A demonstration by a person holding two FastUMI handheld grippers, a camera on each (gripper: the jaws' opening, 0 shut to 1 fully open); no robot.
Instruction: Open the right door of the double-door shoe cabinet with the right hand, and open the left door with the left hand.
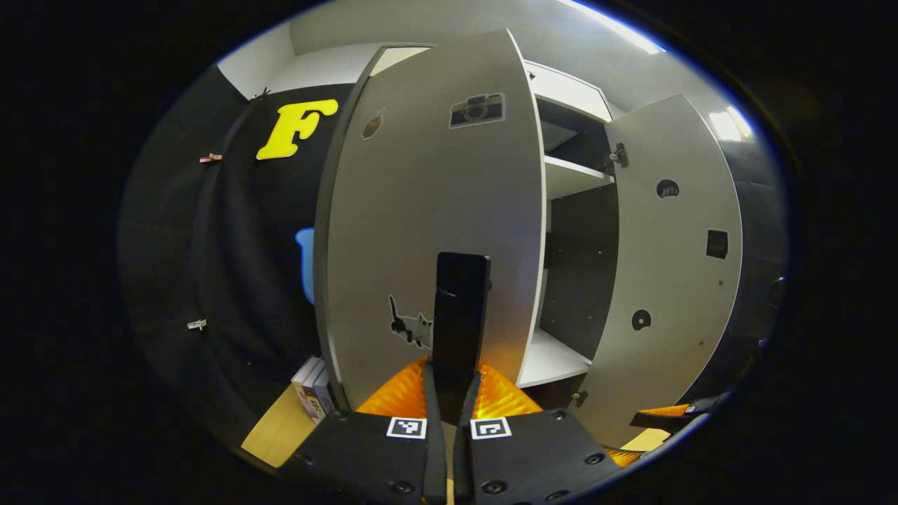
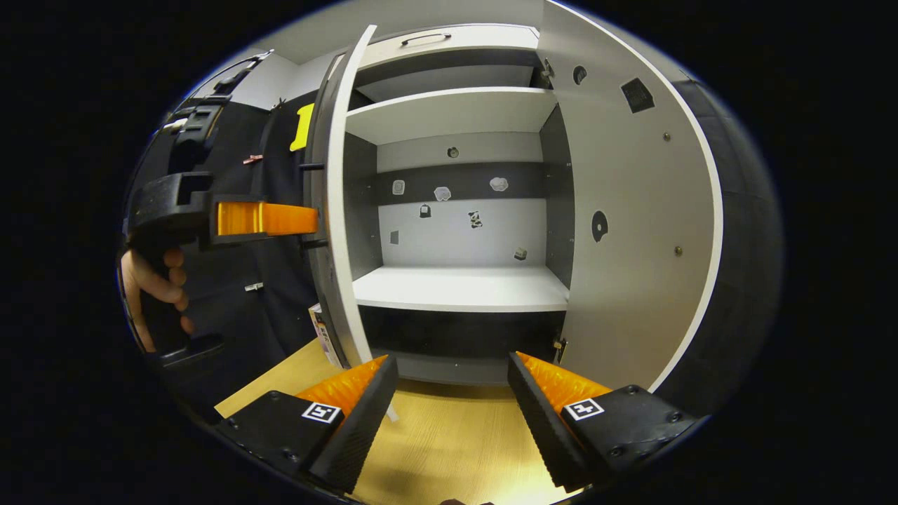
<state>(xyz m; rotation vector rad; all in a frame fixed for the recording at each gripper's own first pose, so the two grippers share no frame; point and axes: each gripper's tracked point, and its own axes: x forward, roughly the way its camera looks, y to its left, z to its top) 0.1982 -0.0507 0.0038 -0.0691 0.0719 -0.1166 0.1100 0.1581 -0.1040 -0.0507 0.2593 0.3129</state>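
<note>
a white double-door shoe cabinet [image 2: 456, 238] stands on a pale wooden floor [image 2: 449, 435] against the black cloth wall, with both doors swung outward. in the right gripper view the inside lies straight ahead: a lower shelf [image 2: 459, 287] and an upper shelf [image 2: 449, 112], both white, with small stickers on the back panel. the right door [image 2: 631, 231] stands wide open at the right, its inner face showing. the left door [image 2: 337, 210] is seen almost edge on at the left. in the left gripper view that door's outer face fills the middle, carrying a camera sticker [image 1: 477, 110] and a cat sticker [image 1: 410, 326]; a black handle [image 1: 459, 315] stands upright on it, and the left gripper [image 1: 452, 379] has its jaws closed together around the handle's lower end. from the right gripper view the same tool reaches in level from the left, its orange fingers against the door's edge, a hand [image 2: 151, 287] wrapped around its black grip below. the right gripper [image 2: 452, 400] is held low before the cabinet, pointing at the shelves, its jaws spread wide with nothing between them. some boxes [image 1: 312, 389] stand on the floor beside the left door's foot.
</note>
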